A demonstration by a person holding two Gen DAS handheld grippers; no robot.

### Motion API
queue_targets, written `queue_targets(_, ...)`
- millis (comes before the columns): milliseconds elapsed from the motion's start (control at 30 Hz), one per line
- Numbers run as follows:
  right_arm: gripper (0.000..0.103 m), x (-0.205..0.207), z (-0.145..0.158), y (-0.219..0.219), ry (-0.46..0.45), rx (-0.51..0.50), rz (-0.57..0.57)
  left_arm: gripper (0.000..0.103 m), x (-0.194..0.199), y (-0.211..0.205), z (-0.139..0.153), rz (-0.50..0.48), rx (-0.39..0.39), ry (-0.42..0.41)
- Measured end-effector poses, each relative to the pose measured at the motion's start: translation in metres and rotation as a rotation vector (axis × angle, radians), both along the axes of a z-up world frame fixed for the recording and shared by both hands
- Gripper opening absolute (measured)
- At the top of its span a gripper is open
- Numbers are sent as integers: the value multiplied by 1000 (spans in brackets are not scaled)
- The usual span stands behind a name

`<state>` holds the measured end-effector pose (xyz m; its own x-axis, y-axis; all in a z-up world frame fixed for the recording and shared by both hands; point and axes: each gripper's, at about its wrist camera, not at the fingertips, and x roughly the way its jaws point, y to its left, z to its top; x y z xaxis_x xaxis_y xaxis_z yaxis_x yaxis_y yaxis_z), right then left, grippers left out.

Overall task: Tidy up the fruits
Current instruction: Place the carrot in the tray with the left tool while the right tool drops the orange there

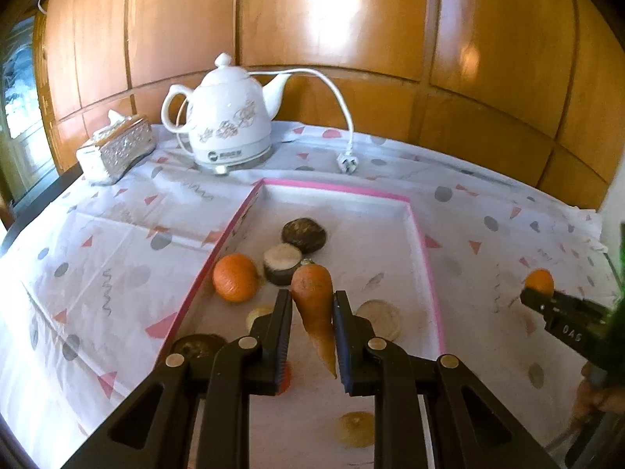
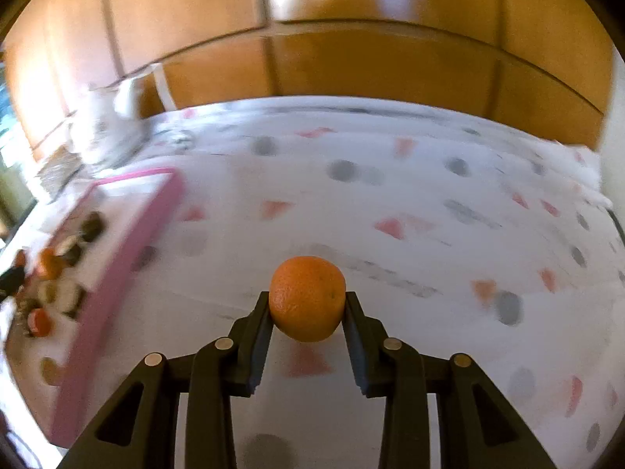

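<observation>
A: How much room is there around the tray [image 1: 343,189]?

B: Its pink rim runs along the left, far and right sides. Left of the tray the table [image 1: 117,242] is bare patterned cloth out to the dark edge. Right of the tray the cloth is open too, up to the wood wall [image 1: 488,58]. Beyond the tray's far rim stand a kettle [image 1: 230,117], its plug [image 1: 347,163] and a tissue box [image 1: 117,148].

A: And the grippers?

B: The left hand-held gripper [image 1: 312,308] tilts downward over the tray's near half, clamped on a carrot [image 1: 314,305]. The right hand-held gripper [image 2: 308,305] is well right of the tray, also angled down, clamped on an orange [image 2: 308,299] held clear of the cloth. A hand [image 1: 597,394] shows behind it at the frame edge.

A: How does the carrot look?

B: Thick end up with a stub of green, tapering to a point that hangs below the pads. The skin is dull orange with faint lines.

A: And what lies in the tray?

B: A second orange [image 1: 235,277] just inside the left rim, two dark round pieces [image 1: 304,234] beside it toward the middle, and pale slices [image 1: 381,318] nearer the gripper. The right view is blurred, so its tray contents are unclear.
</observation>
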<state>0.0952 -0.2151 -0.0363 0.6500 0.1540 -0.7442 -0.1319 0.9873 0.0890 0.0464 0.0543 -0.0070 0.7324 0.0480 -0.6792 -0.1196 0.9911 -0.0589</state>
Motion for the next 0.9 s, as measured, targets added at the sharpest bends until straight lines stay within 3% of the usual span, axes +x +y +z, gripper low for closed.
queue_targets(333,35,6,32,88,-41,56,250,21,1,11,-13,28,-25,42)
queue_targets(633,35,26,42,136,-43,63,335,24,2,17,-15,47,-35,49)
queue_targets(900,37,36,31,169,0,70,386,43,1,25,-13,71,-45,44)
